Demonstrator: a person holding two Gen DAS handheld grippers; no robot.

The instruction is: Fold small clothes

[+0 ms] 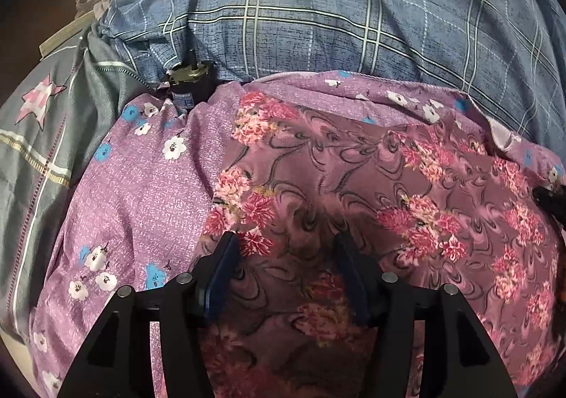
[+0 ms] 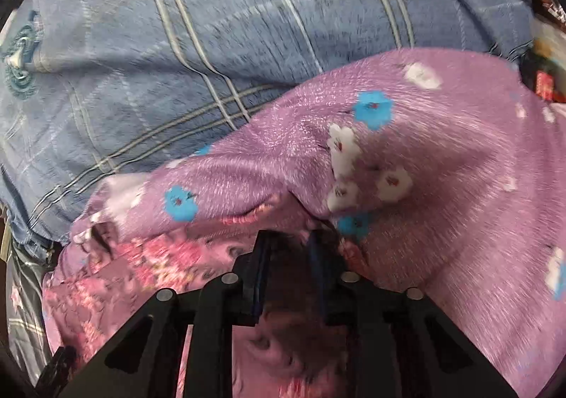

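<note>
Mauve rose-print cloth [image 1: 353,185] spread on a lilac flowered sheet [image 1: 141,185] — near the blue plaid pillow [image 1: 318,9].
Left gripper [image 1: 286,246] hovers over it, jaws apart; right gripper [image 2: 288,238] — blurred — seems pinched onto its far edge.

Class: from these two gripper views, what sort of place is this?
Probably a bedroom, on a bed: a blue plaid pillow, a grey star-print bedsheet, and floral garments spread over them.

Floral garment [image 1: 353,164] soft matt cloth, seemingly woven.
</note>
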